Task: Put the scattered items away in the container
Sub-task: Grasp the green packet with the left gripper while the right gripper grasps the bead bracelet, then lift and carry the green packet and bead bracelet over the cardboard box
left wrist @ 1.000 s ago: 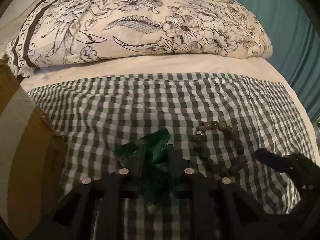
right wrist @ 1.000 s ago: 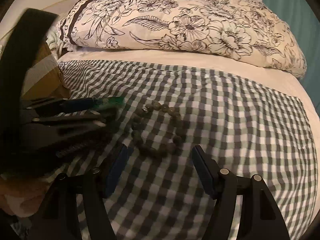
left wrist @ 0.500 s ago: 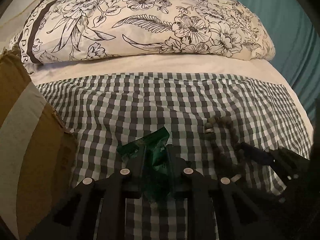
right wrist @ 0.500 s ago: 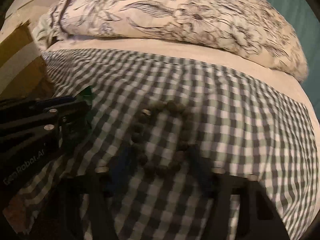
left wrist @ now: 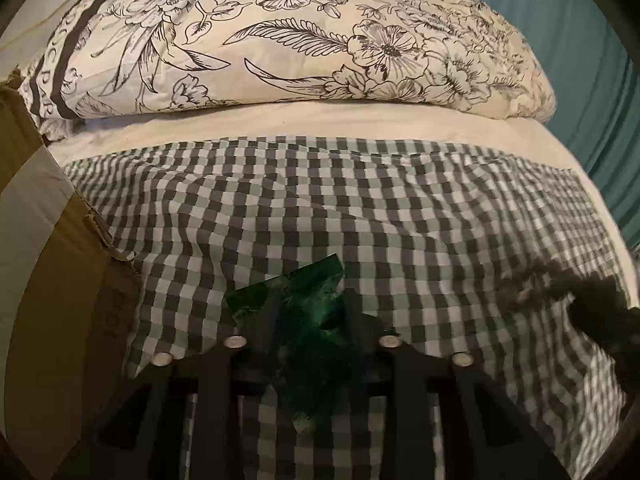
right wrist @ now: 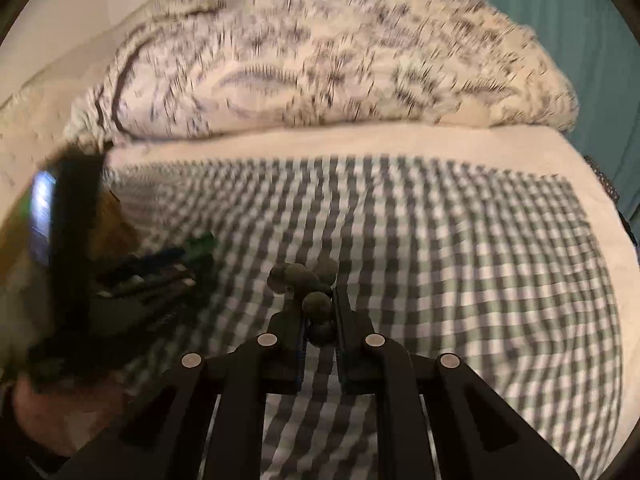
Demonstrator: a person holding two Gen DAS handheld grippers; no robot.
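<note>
Item one: left claw is clenching a crumpled green wrapper, the cardboard box waiting at its nine o'clock. Item two: right claw, jaws just closing, is gripping the bead bracelet clear of the checked bedspread, ready for boxing.

The green foil wrapper is a deep, glossy emerald, darker where it crumples, and the bead bracelet is a string of dull olive-grey beads. The blanket beneath them is a gingham check of dark grey, pale sage and white, over a plain cream sheet, and the pillow is cream with black line-drawn flowers and feathery leaves and a dark brown band at one end. The cardboard box is brown with a pale tape stripe, the curtain is teal, and both grippers are black with silver rivets.
</note>
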